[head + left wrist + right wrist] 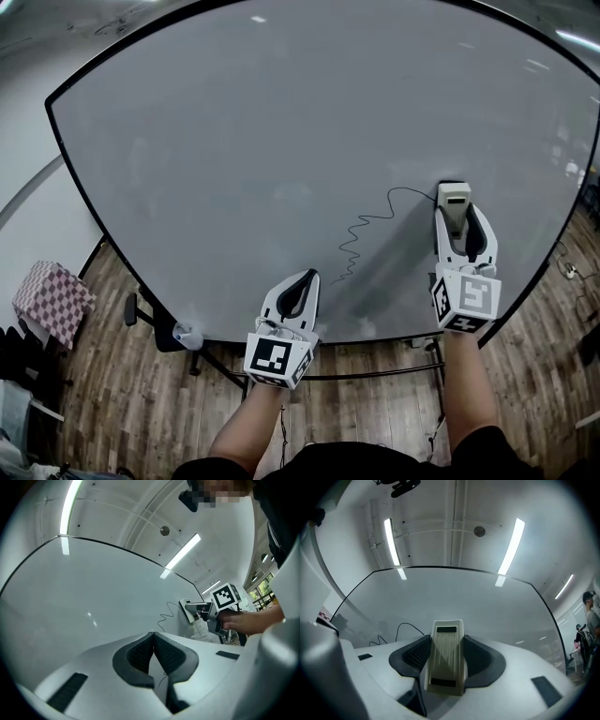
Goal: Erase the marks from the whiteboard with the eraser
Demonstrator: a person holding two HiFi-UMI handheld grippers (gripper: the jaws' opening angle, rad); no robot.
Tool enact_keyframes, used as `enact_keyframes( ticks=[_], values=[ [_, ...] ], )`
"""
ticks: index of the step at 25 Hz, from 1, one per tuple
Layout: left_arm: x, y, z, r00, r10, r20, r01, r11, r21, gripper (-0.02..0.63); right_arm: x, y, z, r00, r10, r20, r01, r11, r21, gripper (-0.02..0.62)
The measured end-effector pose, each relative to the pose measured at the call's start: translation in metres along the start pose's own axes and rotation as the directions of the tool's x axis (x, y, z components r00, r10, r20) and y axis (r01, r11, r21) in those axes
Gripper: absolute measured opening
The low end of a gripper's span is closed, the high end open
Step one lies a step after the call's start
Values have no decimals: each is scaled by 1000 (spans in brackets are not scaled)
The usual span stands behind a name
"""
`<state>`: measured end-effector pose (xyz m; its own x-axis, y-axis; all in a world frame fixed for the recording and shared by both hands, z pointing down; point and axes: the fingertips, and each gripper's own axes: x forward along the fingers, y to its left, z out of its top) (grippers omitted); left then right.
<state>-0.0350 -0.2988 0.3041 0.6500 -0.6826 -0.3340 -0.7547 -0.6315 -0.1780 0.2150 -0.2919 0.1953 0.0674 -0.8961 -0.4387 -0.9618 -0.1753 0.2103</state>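
Currently the whiteboard (pixel 281 141) fills most of the head view, with its dark rim curving from the upper left to the right edge of the frame. One mark (pixel 360 225) is visible on it: a thin black squiggle that climbs from the lower centre of the board towards the centre right.

The right gripper (pixel 461 217) is at the centre right of the head view, pointing up the board. Its jaws are clamped on the eraser (pixel 454 199), a pale block with a ribbed back, which sits upright between the two dark pads in the right gripper view. The eraser is at the upper end of the squiggle. In the left gripper view its face appears to lie flat against the board, though contact cannot be confirmed.

The left gripper (pixel 302 279) is at the lower centre of the head view, near the bottom rim of the board and just left of the lower end of the squiggle. Its jaws are pressed together, pad against pad, with nothing held between them.

A forearm extends from each gripper down to the bottom edge of the head view. Below the board lies a wooden floor (pixel 122 412). A checked cloth (pixel 52 300) sits at the lower left of that frame. Long ceiling lights (pixel 508 550) show above the board in both gripper views.
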Motion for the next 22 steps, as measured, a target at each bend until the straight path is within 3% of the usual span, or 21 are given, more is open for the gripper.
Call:
enact_keyframes(
  ticks=[6, 10, 16, 22],
  values=[
    [-10, 12, 0, 999, 44, 1, -44, 999, -7, 20, 2, 2, 1, 1000, -9, 3, 9, 1000, 16, 244],
    [-10, 13, -1, 999, 39, -8, -40, 996, -77, 18, 4, 4, 2, 1000, -2, -3, 2, 1000, 19, 244],
    [-9, 15, 5, 999, 42, -1, -42, 998, -56, 19, 6, 17, 9, 1000, 3, -7, -3, 1000, -28, 244],
    [-11, 19, 1, 999, 54, -2, -54, 995, -78, 18, 13, 43, 21, 998, 60, -17, -60, 997, -39, 244]
  ],
)
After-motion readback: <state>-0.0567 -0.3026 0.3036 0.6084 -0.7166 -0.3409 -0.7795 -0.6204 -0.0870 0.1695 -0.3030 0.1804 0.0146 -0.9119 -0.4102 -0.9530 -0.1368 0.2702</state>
